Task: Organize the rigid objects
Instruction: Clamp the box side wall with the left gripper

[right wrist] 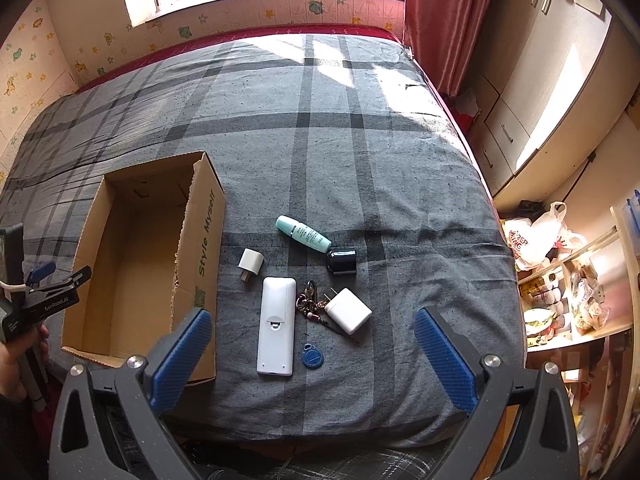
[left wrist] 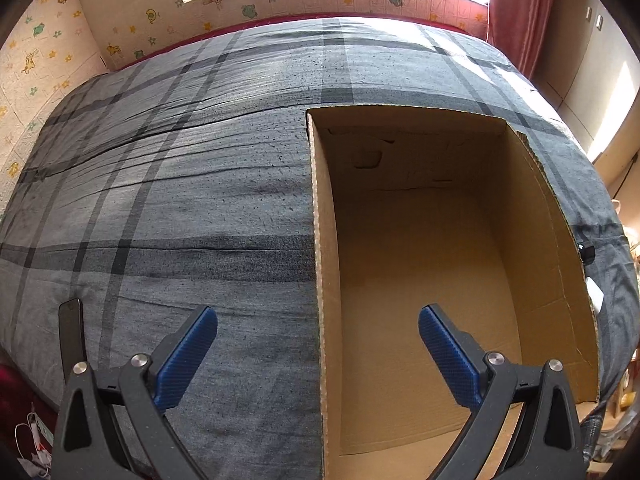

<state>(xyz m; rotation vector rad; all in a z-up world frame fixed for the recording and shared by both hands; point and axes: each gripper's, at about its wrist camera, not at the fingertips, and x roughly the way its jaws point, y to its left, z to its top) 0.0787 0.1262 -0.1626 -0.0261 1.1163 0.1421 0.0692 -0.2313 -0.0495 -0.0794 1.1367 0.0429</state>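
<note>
An open, empty cardboard box lies on the grey plaid bed; its inside fills the left wrist view. To its right lie a white remote, a small white plug, a larger white charger, a key bunch, a blue key fob, a mint green bottle and a black cap. My right gripper is open and empty above the near items. My left gripper is open and empty over the box's left wall; it also shows in the right wrist view.
The bed runs back to a window wall. A dark phone-like object stands at the bed's near left edge. Cupboards and a shelf with bags stand to the right. A red curtain hangs at back right.
</note>
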